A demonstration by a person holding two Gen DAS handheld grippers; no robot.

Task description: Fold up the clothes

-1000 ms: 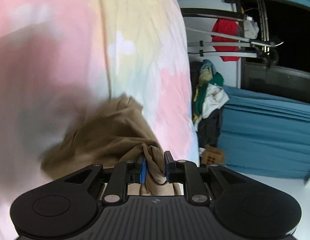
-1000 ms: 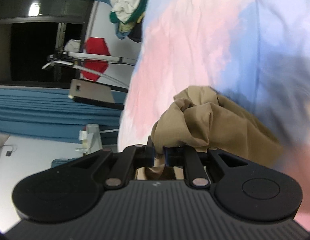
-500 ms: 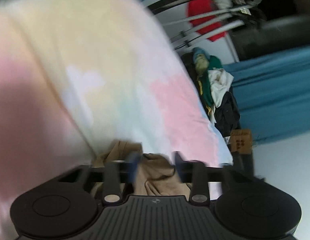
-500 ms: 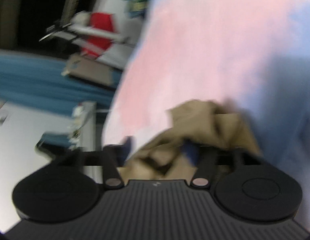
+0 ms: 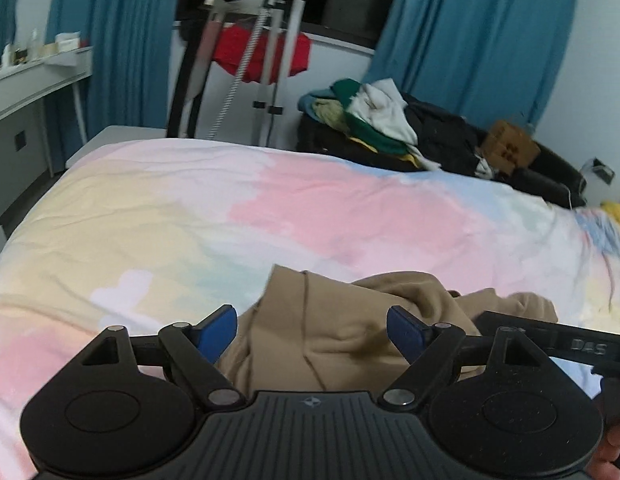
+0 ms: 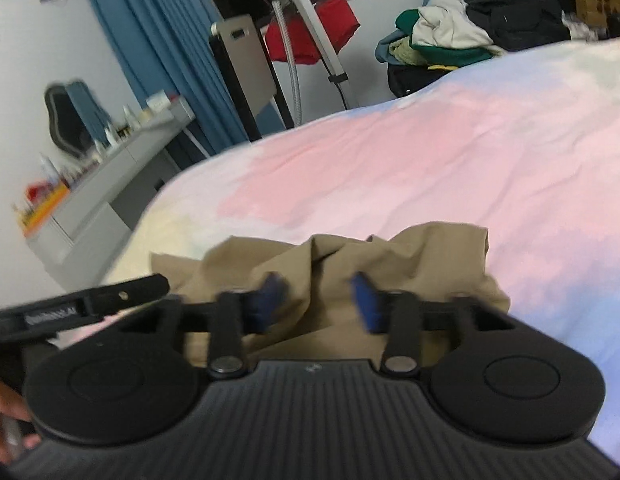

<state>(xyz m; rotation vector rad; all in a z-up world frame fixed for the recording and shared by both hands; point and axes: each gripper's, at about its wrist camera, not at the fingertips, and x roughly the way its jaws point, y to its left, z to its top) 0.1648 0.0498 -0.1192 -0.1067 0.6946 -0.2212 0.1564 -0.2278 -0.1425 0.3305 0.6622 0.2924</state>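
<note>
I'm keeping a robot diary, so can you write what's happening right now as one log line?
step: fold clothes | left tongs: open | right tongs: open | tan garment: crumpled on pastel bedspread, ungripped | pile of clothes: beyond bed

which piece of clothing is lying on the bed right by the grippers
The tan garment, crumpled on the pastel bedspread. The red garment hangs on the rack; the other clothes are piled beyond the bed.

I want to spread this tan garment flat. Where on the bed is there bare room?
Bare bedspread lies beyond the tan garment, out to the bed's far edge, and left of it. Crowded: the clothes pile past the far edge, and the near edge where the left gripper and right gripper hang open.
</note>
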